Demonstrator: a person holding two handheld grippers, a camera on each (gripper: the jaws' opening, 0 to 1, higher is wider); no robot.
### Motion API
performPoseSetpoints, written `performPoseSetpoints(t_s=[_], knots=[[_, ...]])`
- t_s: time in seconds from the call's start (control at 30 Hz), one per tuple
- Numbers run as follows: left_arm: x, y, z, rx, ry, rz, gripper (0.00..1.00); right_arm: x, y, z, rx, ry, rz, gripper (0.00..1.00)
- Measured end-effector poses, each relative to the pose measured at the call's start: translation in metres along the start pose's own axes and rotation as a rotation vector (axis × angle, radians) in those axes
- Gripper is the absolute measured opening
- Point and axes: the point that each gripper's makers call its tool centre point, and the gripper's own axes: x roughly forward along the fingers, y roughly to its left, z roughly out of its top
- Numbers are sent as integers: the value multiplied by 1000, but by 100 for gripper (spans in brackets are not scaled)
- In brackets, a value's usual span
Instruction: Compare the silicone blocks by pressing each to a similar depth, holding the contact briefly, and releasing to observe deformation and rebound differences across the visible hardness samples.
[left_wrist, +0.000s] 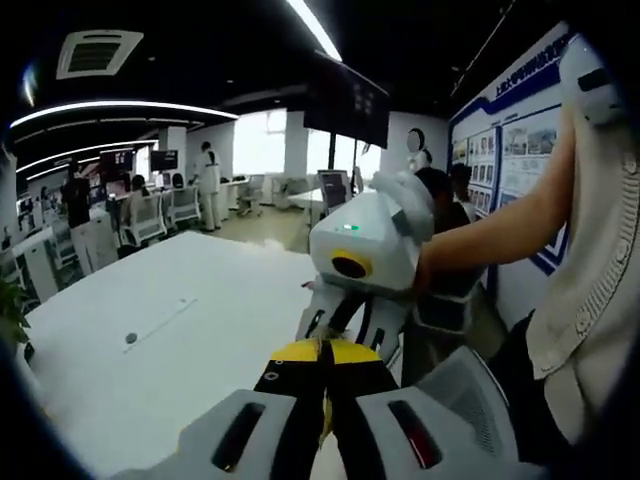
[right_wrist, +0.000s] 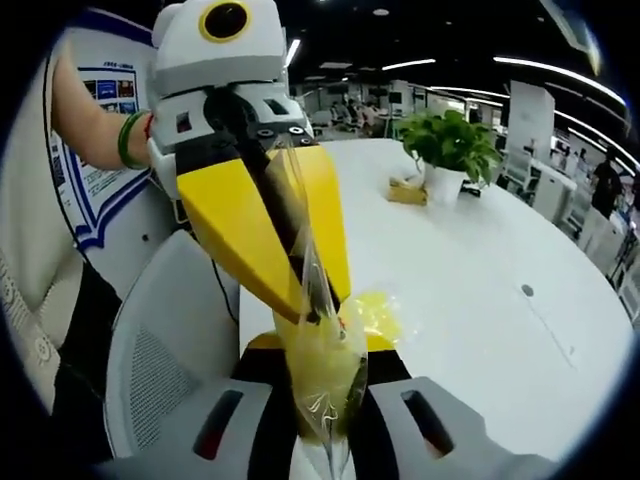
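A clear plastic bag (right_wrist: 325, 390) with yellow material (right_wrist: 375, 315) inside hangs between both grippers above the white table (right_wrist: 480, 280). In the right gripper view, my right gripper (right_wrist: 322, 345) is shut on the bag's lower part. My left gripper (right_wrist: 315, 300) reaches in from the upper left, its long yellow jaws pinched on the bag's upper edge. In the left gripper view, my left gripper (left_wrist: 322, 350) has its yellow tips pressed together, and my right gripper (left_wrist: 345, 335) points down at them from just beyond. I cannot make out any separate silicone blocks.
A potted plant (right_wrist: 450, 145) and a small brown box (right_wrist: 407, 190) stand far across the table. A white mesh chair (right_wrist: 160, 370) sits below the grippers. A person's arm (left_wrist: 500, 225) holds my right gripper, with a poster wall (left_wrist: 510, 160) behind. People and desks (left_wrist: 150, 200) are far back.
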Motion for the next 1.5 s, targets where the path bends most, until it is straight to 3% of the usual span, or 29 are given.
performPoseSetpoints(t_s=[0.77,1.3,1.5], knots=[[1,-10,5,71,23,7,0,-8,7,-2,17,3,0,12],[2,-15,4,77,54,10,0,-11,8,-4,-27,6,-17,12],[2,-15,4,42,64,19,0,-11,9,-3,-20,-2,-16,13]])
